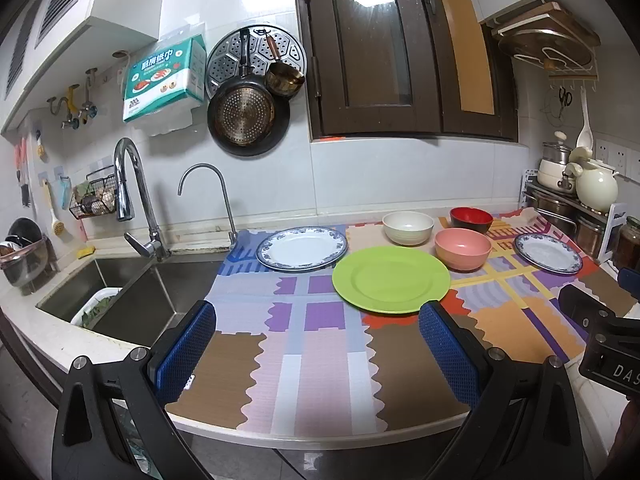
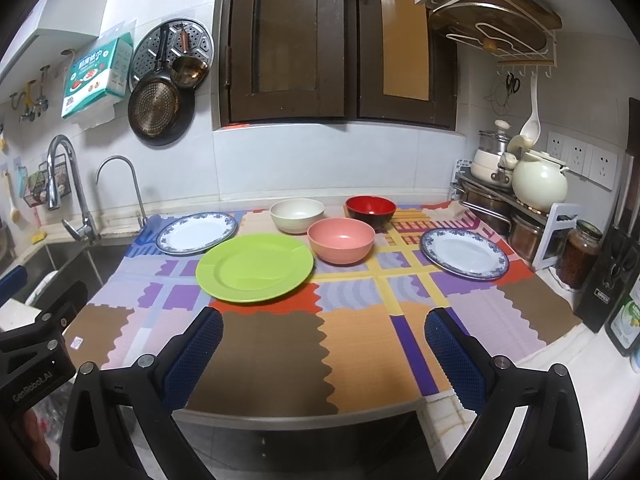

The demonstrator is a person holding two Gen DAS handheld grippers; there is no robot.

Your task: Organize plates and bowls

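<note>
Though near, green plate [image 2: 254, 267] beyond tool [image 2: 324, 336].

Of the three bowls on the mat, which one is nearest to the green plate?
The pink bowl: it sits just beside the green plate, while the white bowl and red bowl stand further back.

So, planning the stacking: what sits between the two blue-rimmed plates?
The green plate and pink bowl lie between the sink-side plate and the right-hand plate, per the right wrist view.
</note>
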